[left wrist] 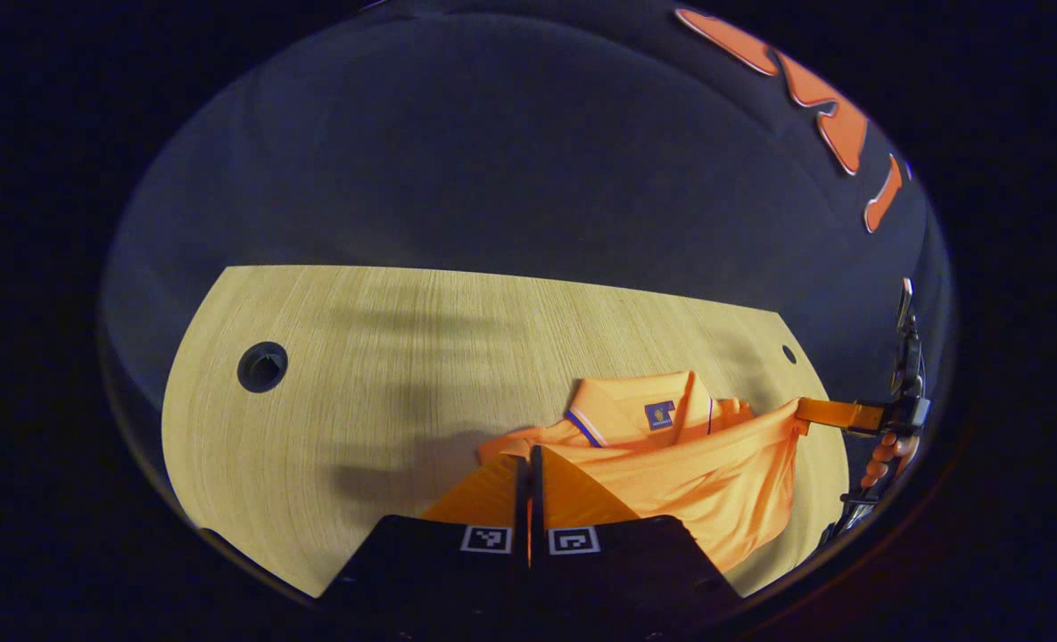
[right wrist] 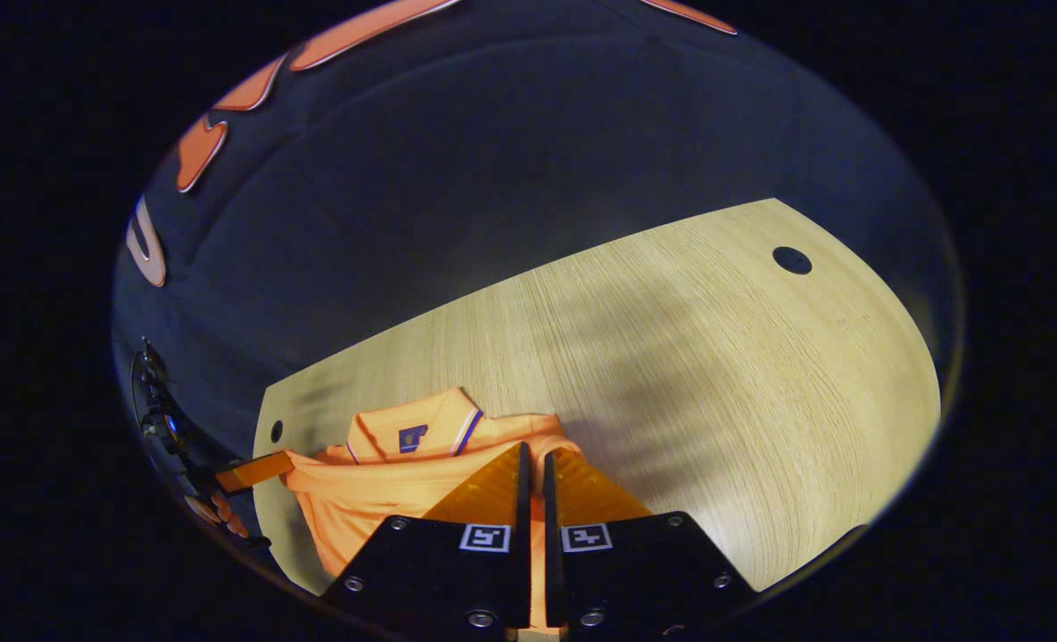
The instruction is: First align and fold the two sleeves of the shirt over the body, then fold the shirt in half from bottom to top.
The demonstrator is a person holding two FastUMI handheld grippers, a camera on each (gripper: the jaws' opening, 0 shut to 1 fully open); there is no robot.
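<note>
Your left gripper [left wrist: 529, 456] has its fingers pressed together on the hem of the shirt [left wrist: 671, 455], and your right gripper [right wrist: 535, 450] is clamped the same way on the hem's other corner. The shirt hangs stretched between the two, lifted off the table [left wrist: 385, 374], with its collar [left wrist: 635, 406] just beyond your fingertips, lying on the wood. Off to the left gripper's right, a hand [left wrist: 889, 456] holds the other tool

The left gripper view looks from low and close over its own fingers [left wrist: 528, 486] across the bench [left wrist: 359, 374] toward the far edge and booth wall. The right gripper view does likewise from the opposite end; both share the shirt [left wrist: 671, 446] and the bench's middle.
</note>
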